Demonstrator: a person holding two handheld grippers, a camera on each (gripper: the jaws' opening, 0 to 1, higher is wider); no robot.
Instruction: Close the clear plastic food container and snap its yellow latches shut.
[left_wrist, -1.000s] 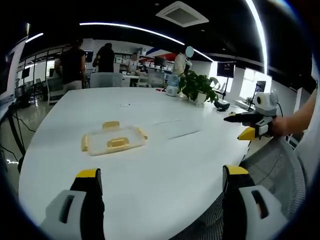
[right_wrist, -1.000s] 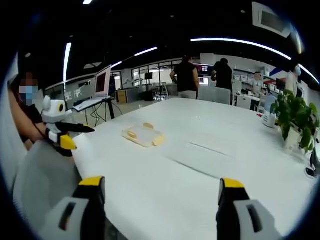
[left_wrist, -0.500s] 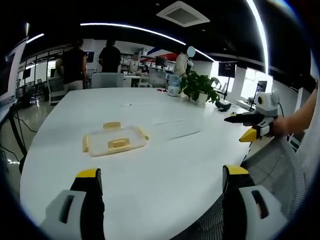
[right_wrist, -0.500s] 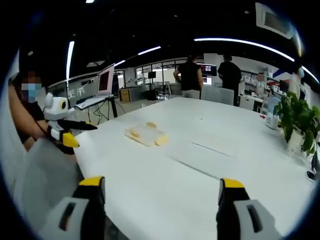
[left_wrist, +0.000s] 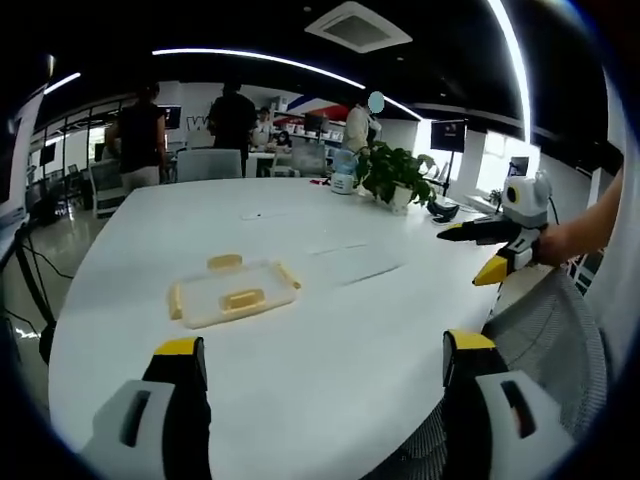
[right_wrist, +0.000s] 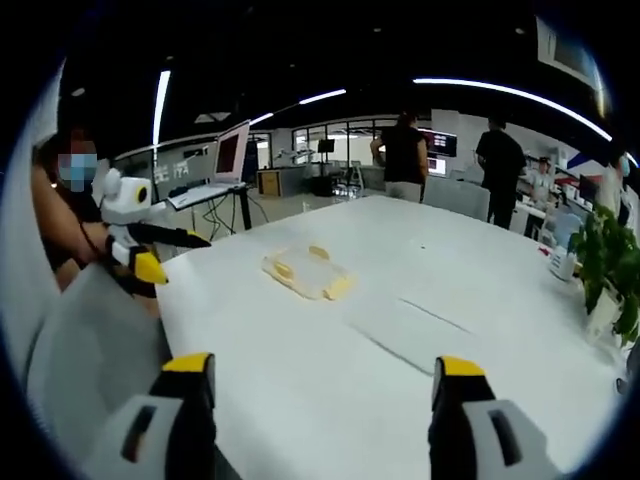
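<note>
Clear flat container (left_wrist: 236, 296) with yellow latches (left_wrist: 225, 262) is sitting mid white glossy table (left_wrist: 330, 340), open space all round. Left tool (left_wrist: 318, 352) and right tool (right_wrist: 320, 372) are hovering wide open, empty, near table edge.

White table (left_wrist: 330, 330); potted plant (left_wrist: 392, 172) at far edge; mesh chair (left_wrist: 545, 340); monitor (right_wrist: 230, 152).

The box (left_wrist: 234, 294) looks like clear, faintly glossy plastic with opaque yellow plastic latches (left_wrist: 244, 298). The counter (left_wrist: 330, 330) is smooth, matt white. The left gripper (left_wrist: 318, 372) shows yellow-tipped jaws over matt grey plastic shells, and the right gripper (right_wrist: 325, 392) looks the same. A chair back (left_wrist: 545, 340) is grey woven mesh. Plant (left_wrist: 392, 172) leaves look slightly shiny.
</note>
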